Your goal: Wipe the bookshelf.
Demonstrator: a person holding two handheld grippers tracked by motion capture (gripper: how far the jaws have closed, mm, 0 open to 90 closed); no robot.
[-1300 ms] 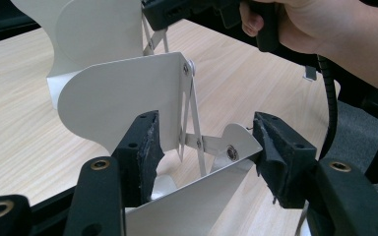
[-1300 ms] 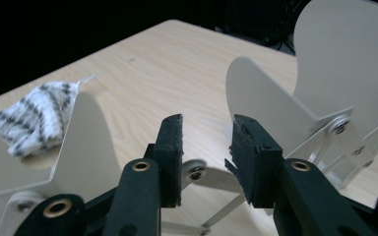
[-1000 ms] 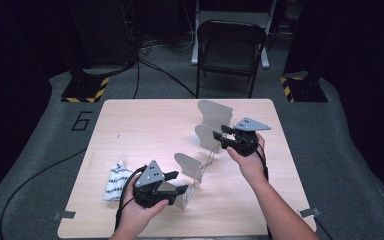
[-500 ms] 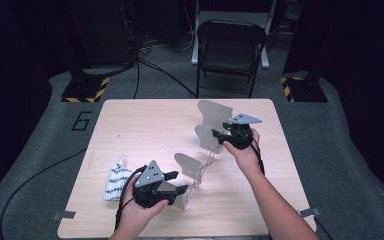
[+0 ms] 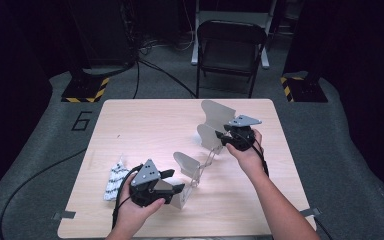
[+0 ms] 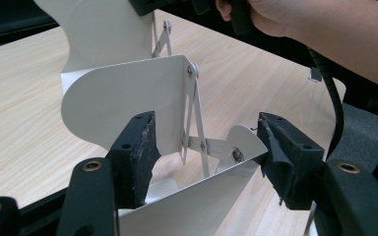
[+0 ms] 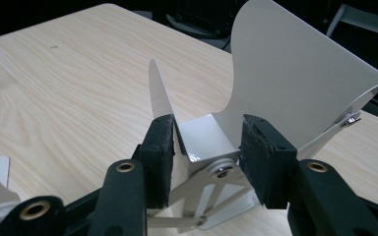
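Observation:
A white metal folding rack [image 5: 187, 162] with curved panels joined by scissor links stretches diagonally across the wooden table [image 5: 145, 125]. My left gripper [image 5: 177, 182] holds the near end panel [image 6: 128, 98]; the jaws straddle it, with both pads against the sheet's edges [image 6: 206, 157]. At the far end, my right gripper [image 5: 221, 137] is shut on the base of a far panel [image 7: 295, 83], its pads pressing both sides of the folded bracket [image 7: 204, 147]. The rack's underside is hidden.
A small white item with black stripes [image 5: 114, 180] lies on the table left of my left hand. A black folding chair [image 5: 228, 45] stands beyond the far edge. Yellow-black floor bases [image 5: 85, 90] flank the table.
My right gripper has shifted slightly toward the far side with the rack's end in it. The left gripper has stayed put.

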